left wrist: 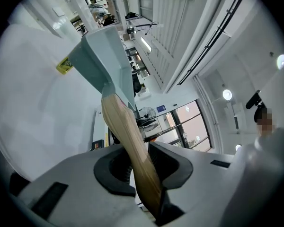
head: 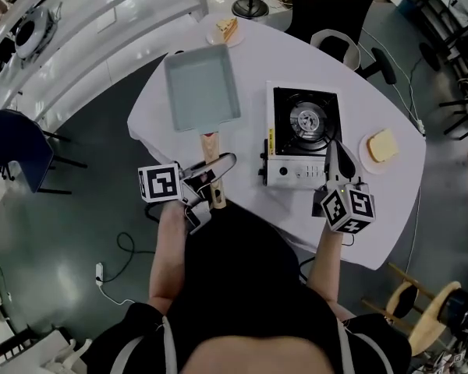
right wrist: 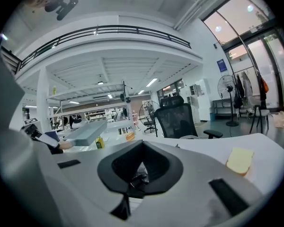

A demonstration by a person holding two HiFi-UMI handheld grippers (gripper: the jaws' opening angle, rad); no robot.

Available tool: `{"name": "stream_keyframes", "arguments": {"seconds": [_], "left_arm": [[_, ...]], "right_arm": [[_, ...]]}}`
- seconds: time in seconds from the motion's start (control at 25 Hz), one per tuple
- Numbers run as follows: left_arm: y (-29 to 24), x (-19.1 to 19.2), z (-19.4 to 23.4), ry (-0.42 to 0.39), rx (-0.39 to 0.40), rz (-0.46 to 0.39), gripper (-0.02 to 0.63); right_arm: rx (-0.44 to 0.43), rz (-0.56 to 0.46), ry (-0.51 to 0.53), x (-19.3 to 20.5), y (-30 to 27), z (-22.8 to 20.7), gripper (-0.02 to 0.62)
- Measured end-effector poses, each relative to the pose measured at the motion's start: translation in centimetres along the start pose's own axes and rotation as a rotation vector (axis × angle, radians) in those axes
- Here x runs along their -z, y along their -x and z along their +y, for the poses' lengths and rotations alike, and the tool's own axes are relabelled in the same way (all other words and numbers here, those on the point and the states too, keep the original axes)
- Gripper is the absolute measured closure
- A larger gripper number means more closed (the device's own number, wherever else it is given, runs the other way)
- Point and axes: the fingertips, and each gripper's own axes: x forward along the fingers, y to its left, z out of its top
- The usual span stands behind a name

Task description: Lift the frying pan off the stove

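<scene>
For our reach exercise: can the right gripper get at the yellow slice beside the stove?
Probably yes: the right gripper hovers near the stove, and nothing stands between it and the slice.

Grey left gripper [head: 221, 163] and right gripper [head: 337, 156] carry black-and-white marker cubes [head: 160, 183].

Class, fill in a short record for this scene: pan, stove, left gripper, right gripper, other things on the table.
pan: grey rectangular frying pan, off the stove, to its left
stove: portable gas stove, burner bare
left gripper: jaws shut on the pan's wooden handle
right gripper: jaws shut, empty, at the stove's front right
other: bread slice on a plate, right of the stove
</scene>
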Motion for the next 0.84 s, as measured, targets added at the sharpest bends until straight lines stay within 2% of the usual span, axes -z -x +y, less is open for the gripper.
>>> {"name": "stream_keyframes", "arguments": {"seconds": [0.12,0.44,0.84], "left_arm": [[0.03,-0.47,-0.46,-0.001,0.023,-0.023,0.52],[0.3,-0.9,-0.94,-0.003,0.021,-0.029,0.518],[0.2,-1.19,-1.01,-0.041,-0.011,-0.024,0.517]], "right_arm": [[-0.007,0.013,0.019,0.02,-0.13,0.15,0.594],[-0.024,0.026,0.037,-0.18,-0.2,0.95,0.594],[-0.004,0.044,0.091,0.11,0.0,0.87,0.594]]}}
